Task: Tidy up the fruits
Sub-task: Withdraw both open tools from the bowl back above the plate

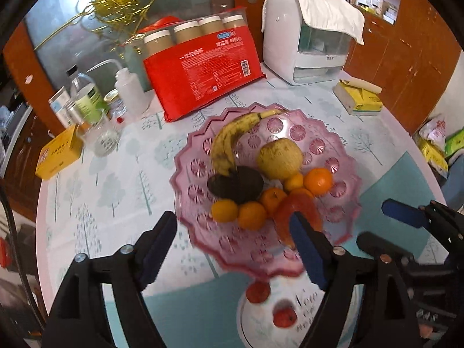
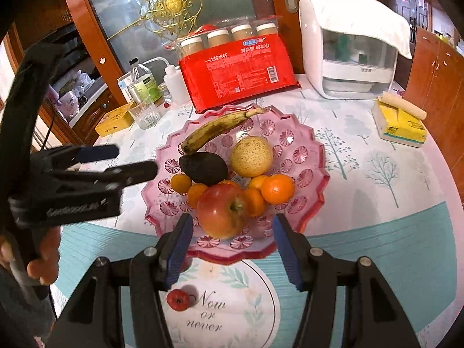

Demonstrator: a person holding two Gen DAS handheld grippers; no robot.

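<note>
**Both claws empty over the fruit dish**

Left gripper (image 1: 232, 249) stands wide apart with nothing between its pads; the right gripper (image 2: 232, 249) is half spread, also empty. Just beyond both sits the pink dish (image 2: 313, 156), bearing an apple (image 2: 221, 211) at its near edge, oranges (image 2: 277, 188), an avocado (image 2: 203, 168), a pale melon (image 2: 251, 156) and a spotted banana (image 2: 214, 129). One small red fruit (image 2: 178, 298) lies on the tablecloth (image 2: 377, 246), apart from the dish.

Banana (image 2: 220, 129), avocado (image 2: 203, 166), apple (image 2: 221, 211) lie in pink bowl (image 2: 313, 179).
</note>
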